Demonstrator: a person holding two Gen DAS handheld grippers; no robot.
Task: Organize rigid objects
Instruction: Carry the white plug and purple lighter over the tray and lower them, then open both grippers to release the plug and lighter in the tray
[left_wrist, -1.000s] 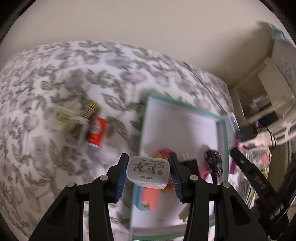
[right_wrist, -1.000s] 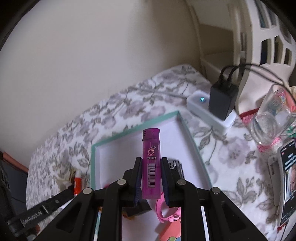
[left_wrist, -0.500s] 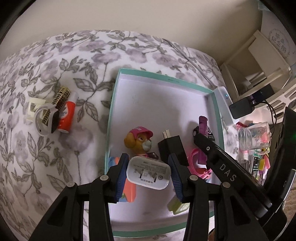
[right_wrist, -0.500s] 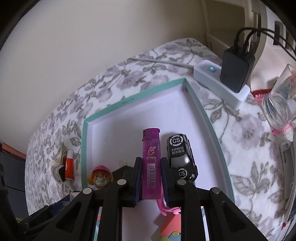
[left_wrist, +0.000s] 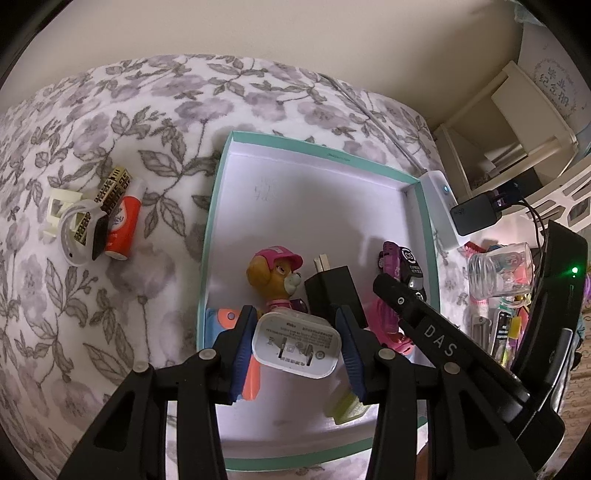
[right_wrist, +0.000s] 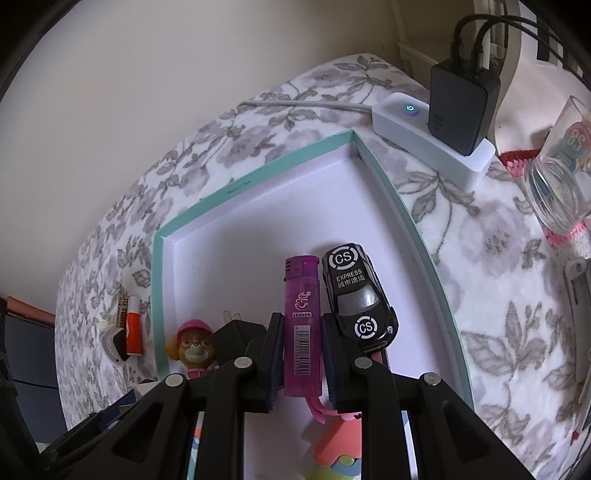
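Placement step in hand: left claw (left_wrist: 295, 349) clamps a white charger (left_wrist: 295, 343), right claw (right_wrist: 298, 363) clamps a purple lighter (right_wrist: 301, 325), both low over the teal-rimmed box (left_wrist: 325, 152); next move, in my judgement, calls for setting down and releasing.

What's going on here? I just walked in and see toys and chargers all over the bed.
A person is sorting small items into a teal-edged box on the floral bedspread. The left hand-held gripper grips a white charger over the box, and the right hand-held gripper holds a purple lighter beside a black toy car. A toy dog and a black plug lie inside; a few items remain outside.
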